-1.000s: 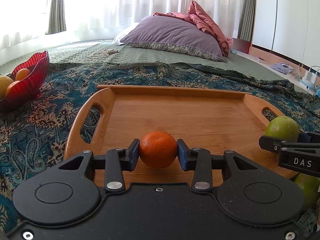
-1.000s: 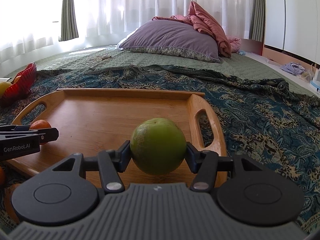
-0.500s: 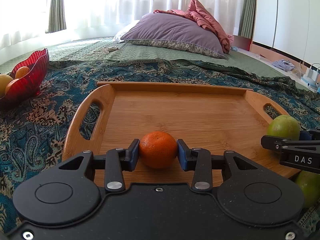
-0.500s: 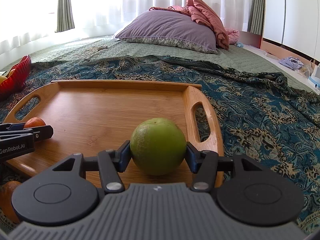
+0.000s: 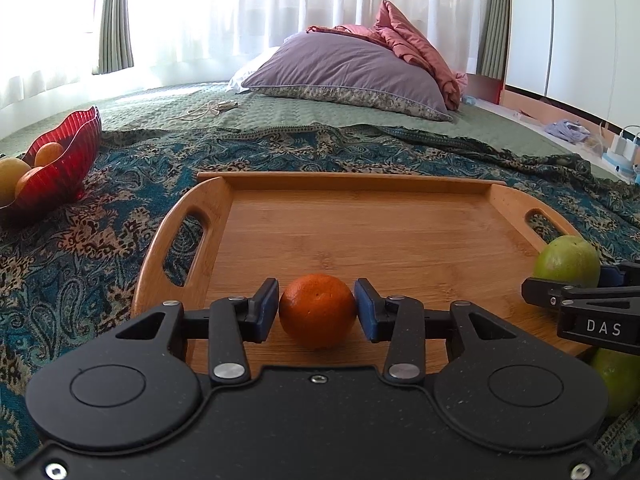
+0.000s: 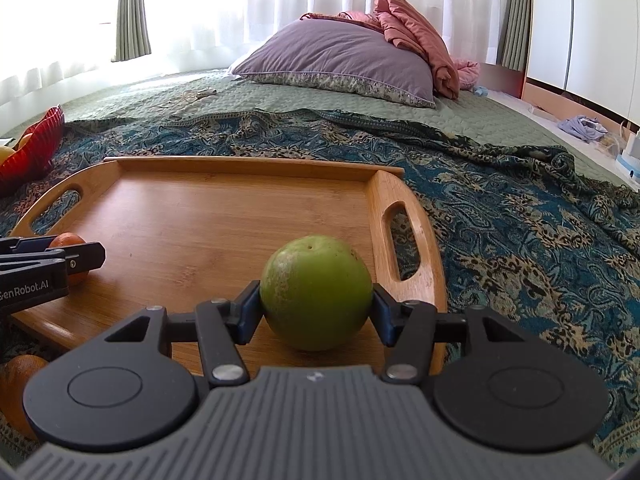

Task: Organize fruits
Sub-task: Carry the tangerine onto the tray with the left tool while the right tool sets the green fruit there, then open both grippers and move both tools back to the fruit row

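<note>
Left gripper (image 5: pixel 317 310): you grip the orange (image 5: pixel 317 310) over the tray (image 5: pixel 360 236), near its front-left edge.
Right gripper (image 6: pixel 316 308): you grip the green fruit (image 6: pixel 316 291) front-right, beside the handle.

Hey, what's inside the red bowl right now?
The red bowl shows three pieces of fruit above its rim: a yellowish one and two orange ones. Its wall hides whatever lies deeper, and the picture's edge cuts off its left part.

We read "DAS" in white letters on the side of the right claw (image 5: pixel 576 280), and "GenRobot.AI" on the side of the left claw (image 6: pixel 74 254).
</note>
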### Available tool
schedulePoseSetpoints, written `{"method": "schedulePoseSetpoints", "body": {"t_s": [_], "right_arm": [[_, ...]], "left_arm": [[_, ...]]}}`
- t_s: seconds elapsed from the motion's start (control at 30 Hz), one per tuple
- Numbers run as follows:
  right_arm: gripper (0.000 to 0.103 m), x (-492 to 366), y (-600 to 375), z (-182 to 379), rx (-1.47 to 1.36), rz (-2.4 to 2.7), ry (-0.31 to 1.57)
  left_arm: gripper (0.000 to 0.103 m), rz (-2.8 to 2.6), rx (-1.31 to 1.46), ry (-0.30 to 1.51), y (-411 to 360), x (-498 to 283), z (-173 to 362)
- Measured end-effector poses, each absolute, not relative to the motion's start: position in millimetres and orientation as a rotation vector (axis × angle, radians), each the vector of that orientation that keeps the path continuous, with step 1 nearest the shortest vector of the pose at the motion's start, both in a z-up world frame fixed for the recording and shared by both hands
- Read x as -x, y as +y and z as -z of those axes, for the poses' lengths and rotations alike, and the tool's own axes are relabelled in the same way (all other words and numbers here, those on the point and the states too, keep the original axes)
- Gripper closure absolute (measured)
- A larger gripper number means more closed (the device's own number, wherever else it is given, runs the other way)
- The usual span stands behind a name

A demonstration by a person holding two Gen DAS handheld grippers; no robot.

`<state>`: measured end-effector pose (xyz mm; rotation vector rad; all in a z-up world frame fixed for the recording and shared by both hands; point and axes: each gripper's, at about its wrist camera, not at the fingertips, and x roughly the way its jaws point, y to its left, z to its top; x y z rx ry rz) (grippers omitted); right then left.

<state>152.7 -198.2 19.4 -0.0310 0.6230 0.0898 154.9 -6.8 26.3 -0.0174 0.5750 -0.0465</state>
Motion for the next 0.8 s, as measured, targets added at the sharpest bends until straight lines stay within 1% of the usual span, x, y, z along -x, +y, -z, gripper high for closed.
{"method": "schedulePoseSetpoints", "body": {"t_s": [0.07, 0.13, 0.2, 0.23, 0.3, 0.37, 0.43, 0.63, 0.8], "right_arm": [[0.042, -152, -198, -19, 0.033, -0.089, 0.623], [0.036, -148, -198, -20, 0.038, -0.087, 0.608], [0.034, -146, -197, -21, 0.051, -0.084, 0.595], [0.033, -145, -196, -21, 0.061, -0.081, 0.592], [0.033, -142, -195, -20, 0.065, -0.084, 0.587], [0.033, -139, -196, -21, 0.060, -0.085, 0.579], [0.031, -136, -198, -21, 0.050, -0.087, 0.569], [0.030, -123, -203, -20, 0.014, -0.094, 0.546], [0.027, -107, -207, -21, 0.000, -0.108, 0.509]], "left_arm": [[0.059, 0.044, 0.023, 0.579, -6, -154, -27], [0.055, 0.042, 0.029, 0.579, -6, -153, -27], [0.046, 0.038, 0.032, 0.572, -5, -150, -28], [0.043, 0.039, 0.032, 0.567, -5, -148, -29], [0.032, 0.043, 0.035, 0.556, -4, -144, -30], [0.027, 0.048, 0.034, 0.547, -3, -139, -32], [0.025, 0.051, 0.030, 0.539, -3, -134, -34], [0.022, 0.059, 0.026, 0.515, -2, -113, -40], [0.016, 0.079, 0.028, 0.491, -3, -94, -45]]}}
